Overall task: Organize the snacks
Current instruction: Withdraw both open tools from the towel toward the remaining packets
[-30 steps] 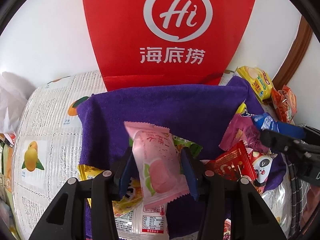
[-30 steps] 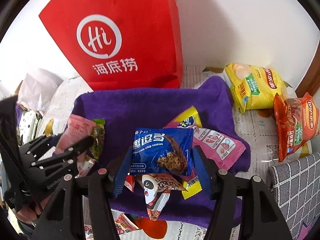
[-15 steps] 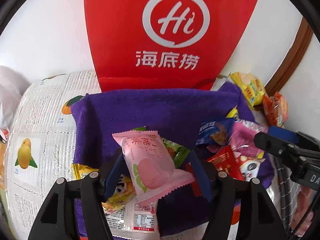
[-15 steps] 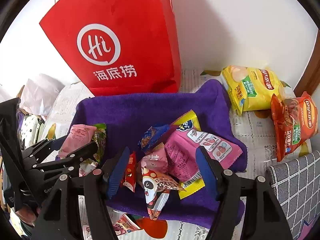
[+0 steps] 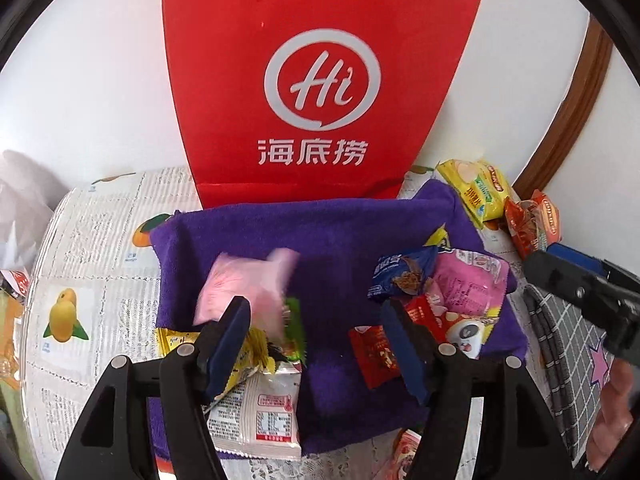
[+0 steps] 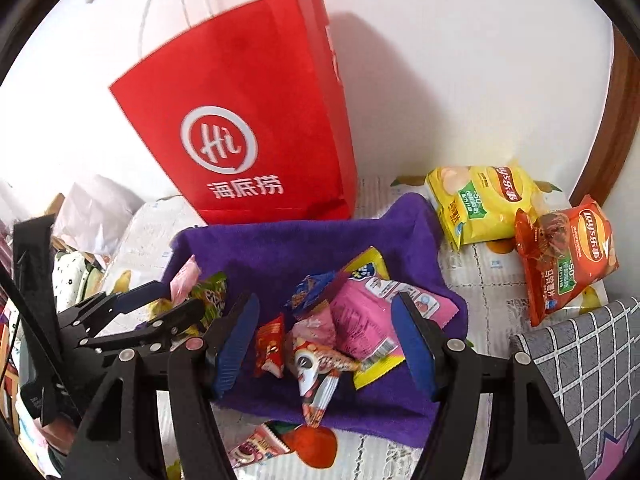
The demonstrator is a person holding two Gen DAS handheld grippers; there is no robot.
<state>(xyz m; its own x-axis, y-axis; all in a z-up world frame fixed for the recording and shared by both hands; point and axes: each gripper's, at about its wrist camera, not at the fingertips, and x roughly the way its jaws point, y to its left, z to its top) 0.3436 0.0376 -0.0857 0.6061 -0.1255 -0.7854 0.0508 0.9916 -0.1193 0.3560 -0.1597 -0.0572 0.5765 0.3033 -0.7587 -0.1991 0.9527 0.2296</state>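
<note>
Both my left gripper [image 5: 316, 344] and right gripper [image 6: 324, 344] have wide, empty jaws. The pink packet [image 5: 248, 284] and blue cookie bag [image 6: 314, 288] lie on the purple towel [image 5: 320, 232]. I think the piles could slide off its edge, because the wrappers are slippery.

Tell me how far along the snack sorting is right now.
Two small piles already lie on the purple towel: one includes a pink packet, the other a blue cookie packet. Both the left gripper and the right gripper are open and empty. Left: the yellow chip bag and orange chip bag sit off the towel.
</note>
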